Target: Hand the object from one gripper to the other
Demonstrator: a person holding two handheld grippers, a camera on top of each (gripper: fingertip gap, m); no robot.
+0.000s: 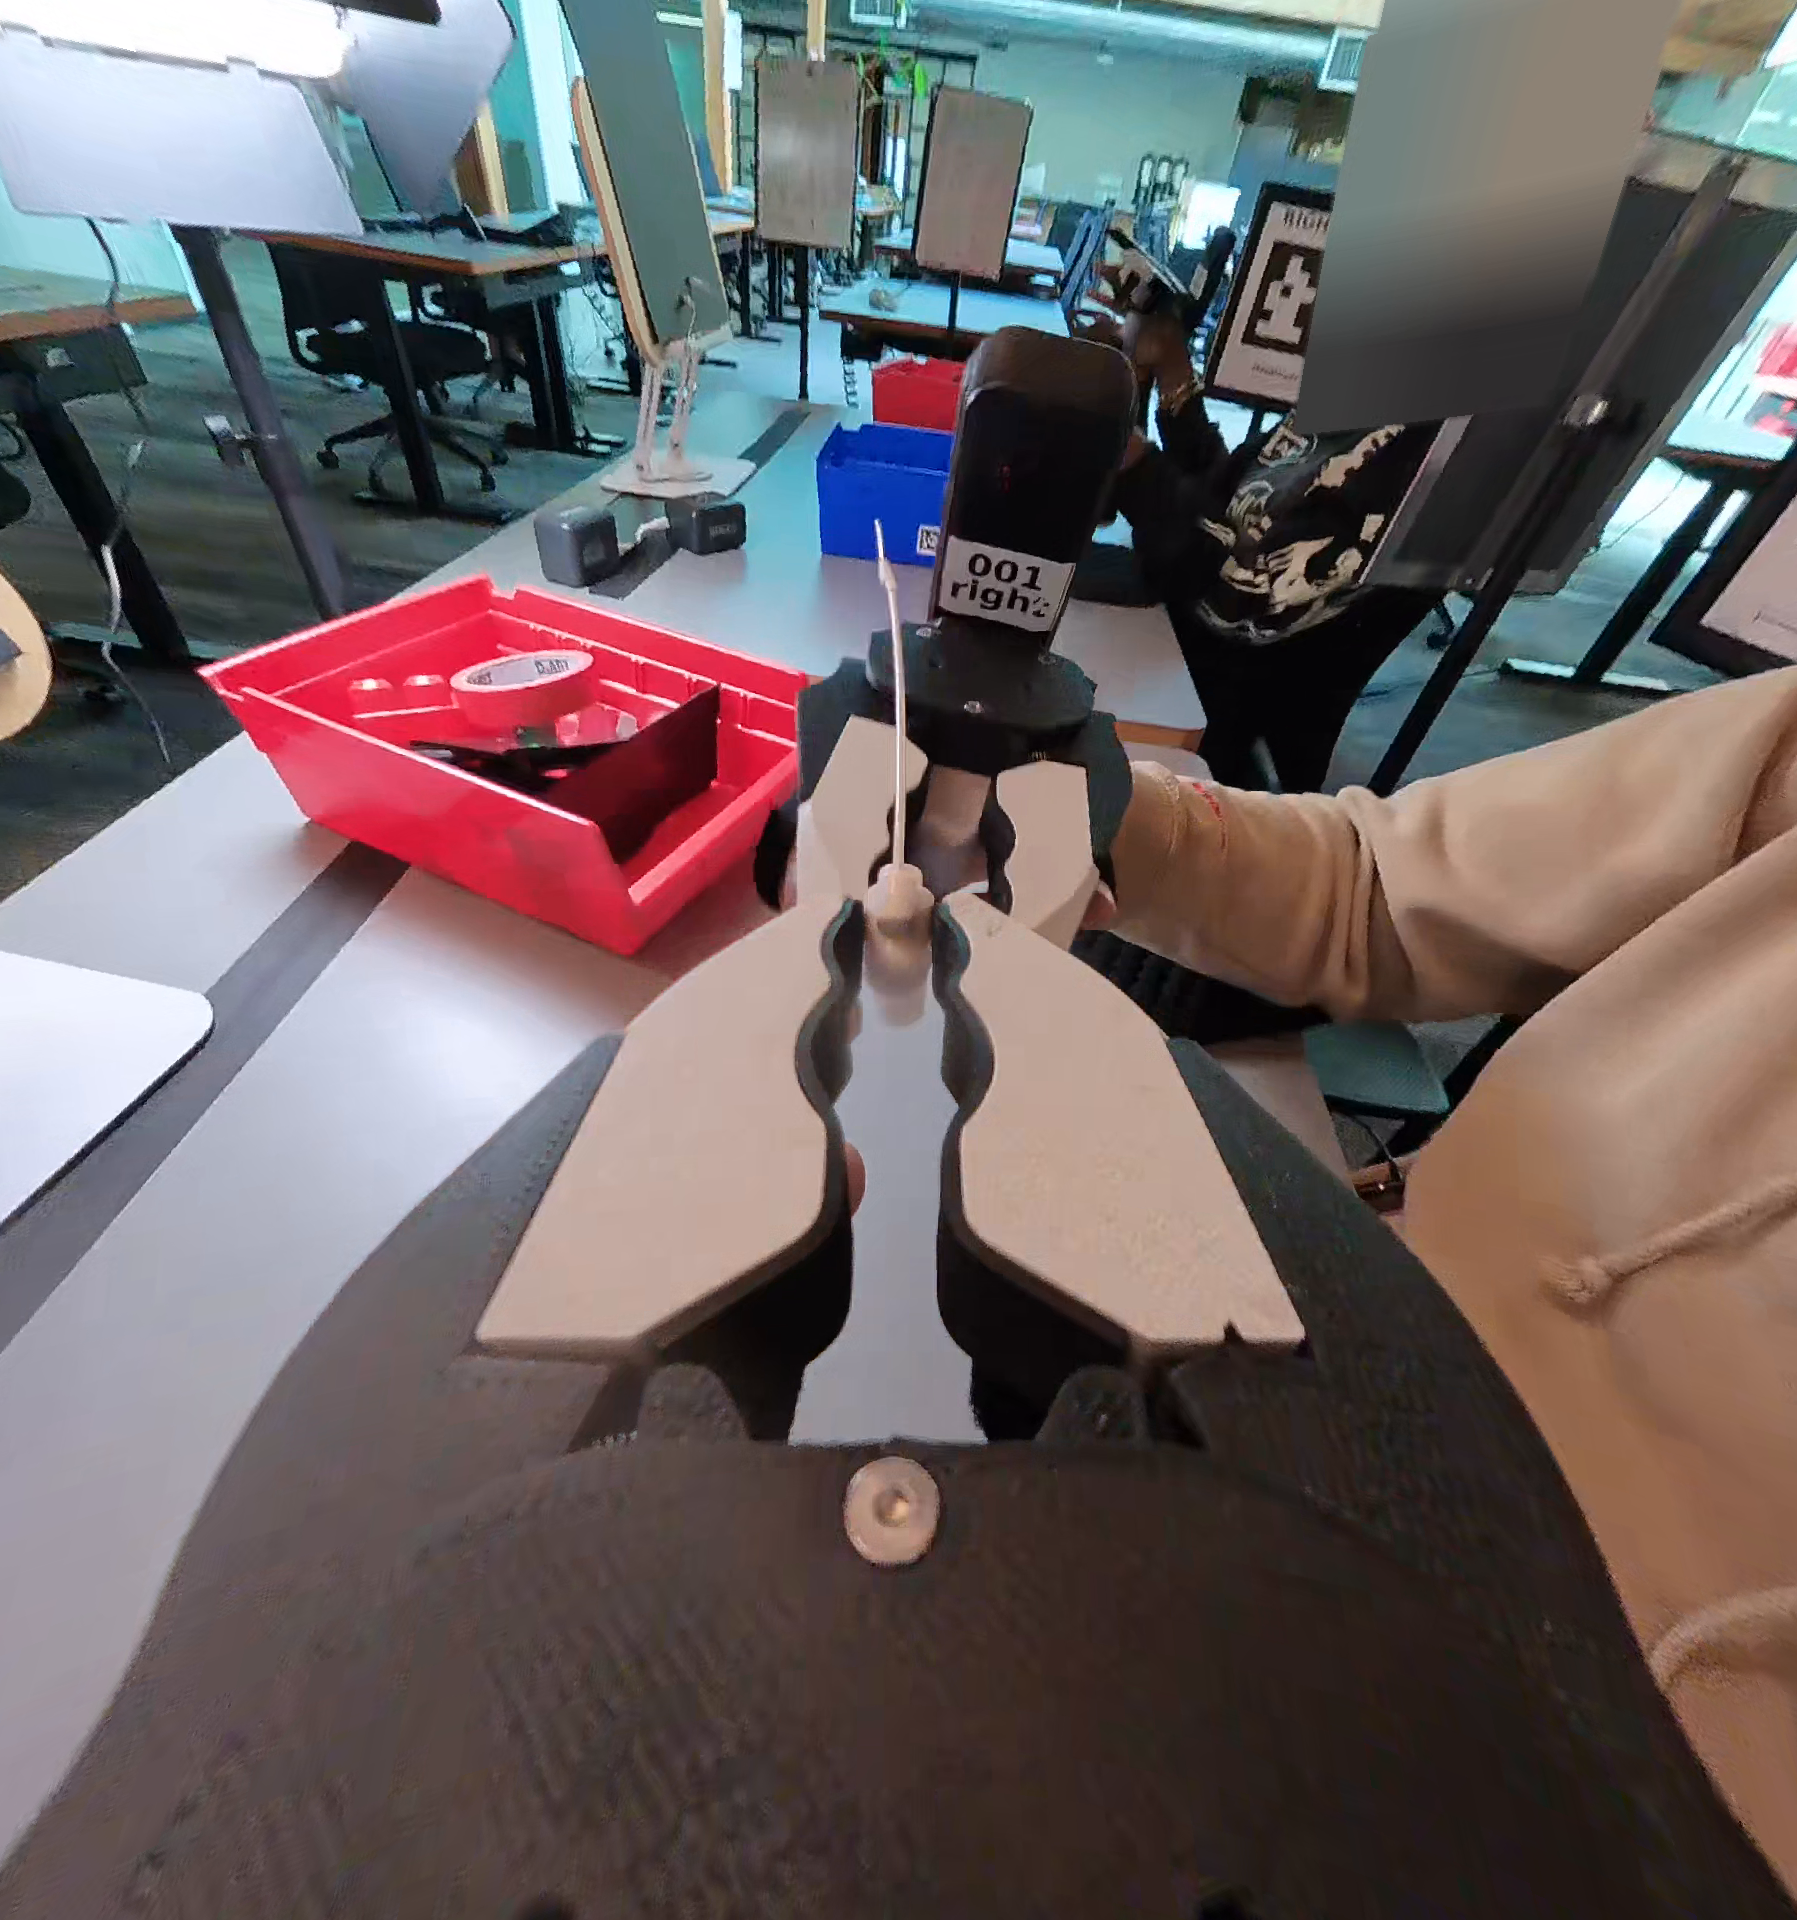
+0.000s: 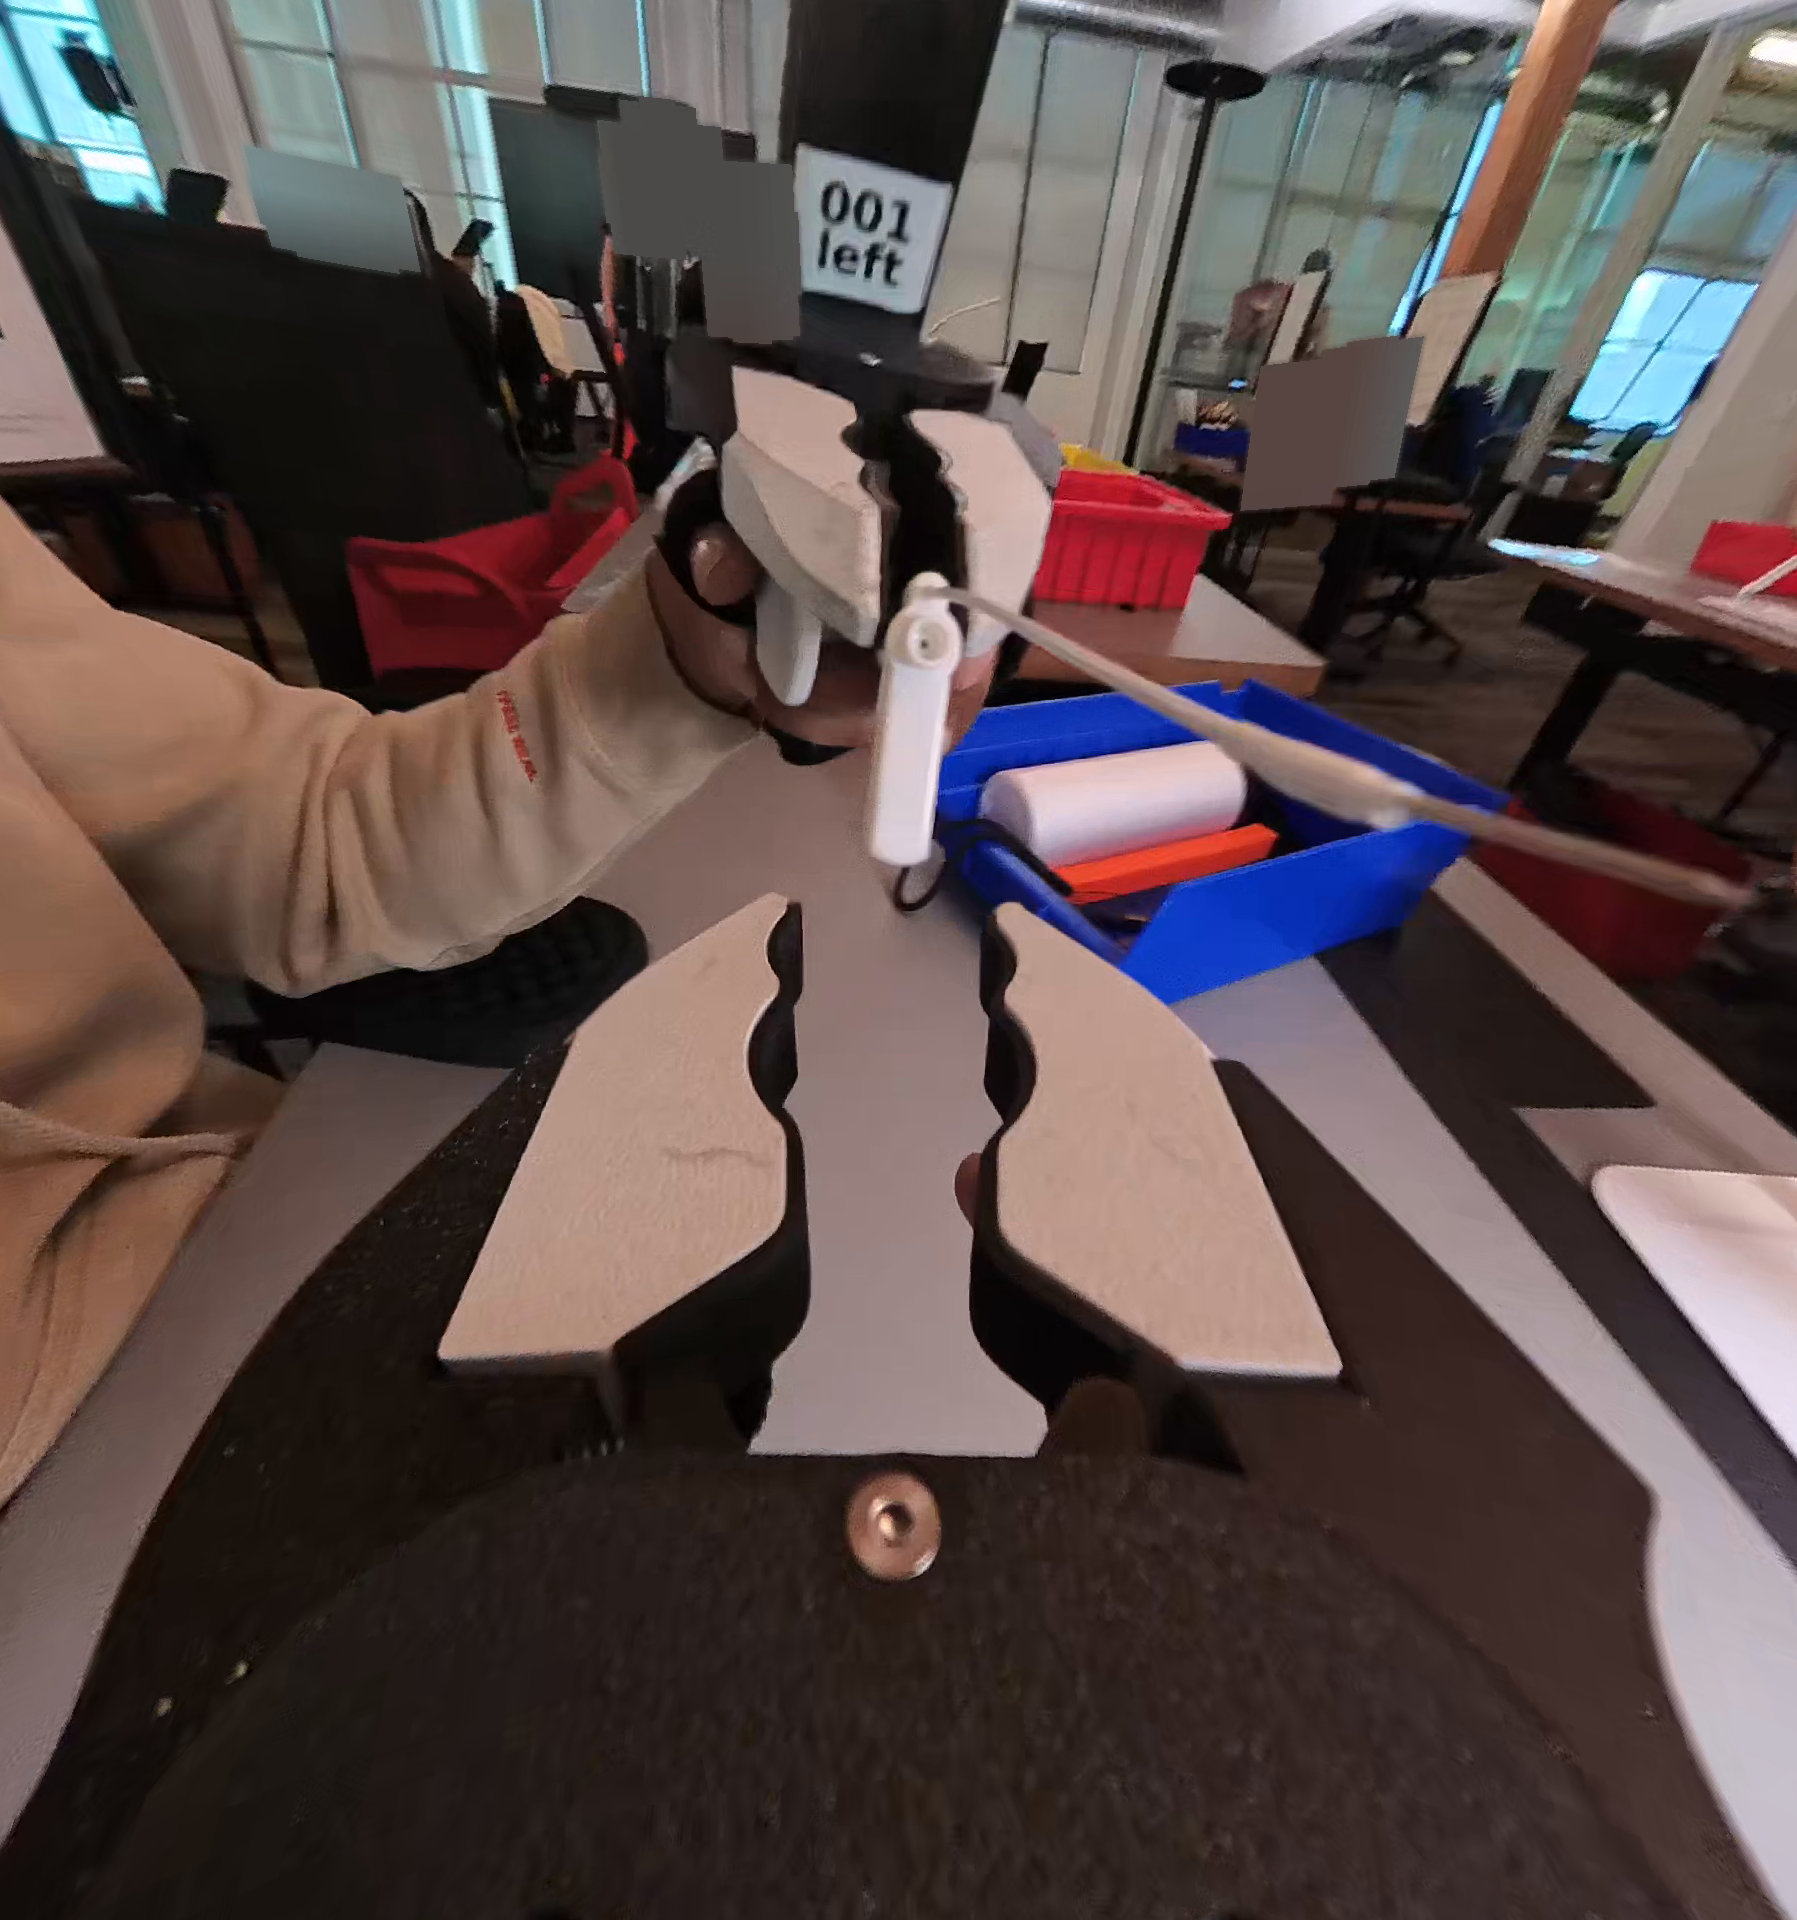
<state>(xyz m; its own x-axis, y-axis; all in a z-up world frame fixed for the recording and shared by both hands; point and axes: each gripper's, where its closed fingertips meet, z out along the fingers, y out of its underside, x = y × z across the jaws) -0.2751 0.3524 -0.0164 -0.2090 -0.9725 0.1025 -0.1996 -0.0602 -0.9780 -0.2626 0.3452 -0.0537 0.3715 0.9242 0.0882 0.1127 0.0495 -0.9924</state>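
holding the white tool at its round head, the left gripper has its two tips pressed in on it, up in the air above the bench. the right gripper sits just beyond the tool with its fingers spread apart and nothing between them.

the tool has a short flat white handle and a long thin cable. in the right wrist view the handle hangs almost straight down from the held head, its free end just above and ahead of the right gripper's tips, while the cable trails off sideways past the blue bin. in the left wrist view that cable rises in front of the right gripper.

to do the pass well, i judge the right gripper should come up around the hanging handle, across its flat faces and clear of the cable, and close firmly before the left lets go.
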